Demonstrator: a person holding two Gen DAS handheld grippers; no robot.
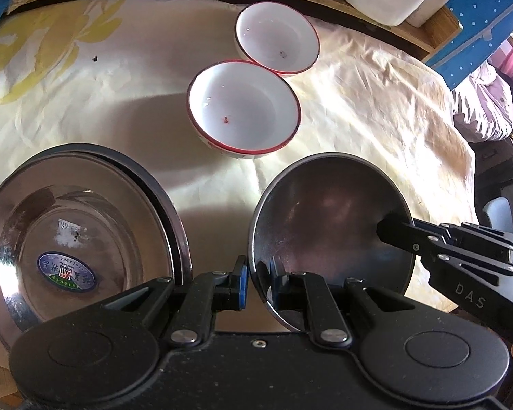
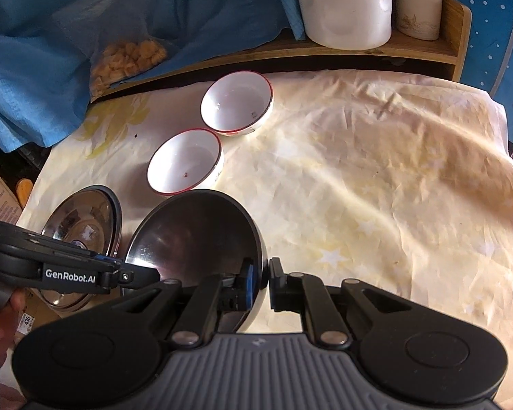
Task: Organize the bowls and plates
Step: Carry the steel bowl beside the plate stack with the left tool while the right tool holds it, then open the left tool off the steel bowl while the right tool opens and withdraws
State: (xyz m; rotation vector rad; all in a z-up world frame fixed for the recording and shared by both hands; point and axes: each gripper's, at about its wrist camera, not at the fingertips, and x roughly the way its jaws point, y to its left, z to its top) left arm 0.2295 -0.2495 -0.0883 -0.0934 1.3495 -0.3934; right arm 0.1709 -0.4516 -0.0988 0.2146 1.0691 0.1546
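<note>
A dark steel bowl (image 1: 331, 225) is held tilted above the cloth by both grippers. My left gripper (image 1: 256, 285) is shut on its near left rim. My right gripper (image 2: 260, 282) is shut on the bowl's right rim (image 2: 261, 256), and it shows in the left wrist view (image 1: 390, 229). A stack of steel plates with a blue sticker (image 1: 75, 235) lies at the left, also in the right wrist view (image 2: 85, 218). Two white bowls with red rims stand behind, one nearer (image 1: 244, 107) and one farther (image 1: 277, 37), touching each other.
A wrinkled cream cloth (image 2: 376, 177) covers the table. A wooden shelf (image 2: 427, 48) at the back holds a white jug (image 2: 345, 7) and a flask. Blue cloth and a bag of snacks (image 2: 126, 61) lie at the back left. The table's right edge drops off.
</note>
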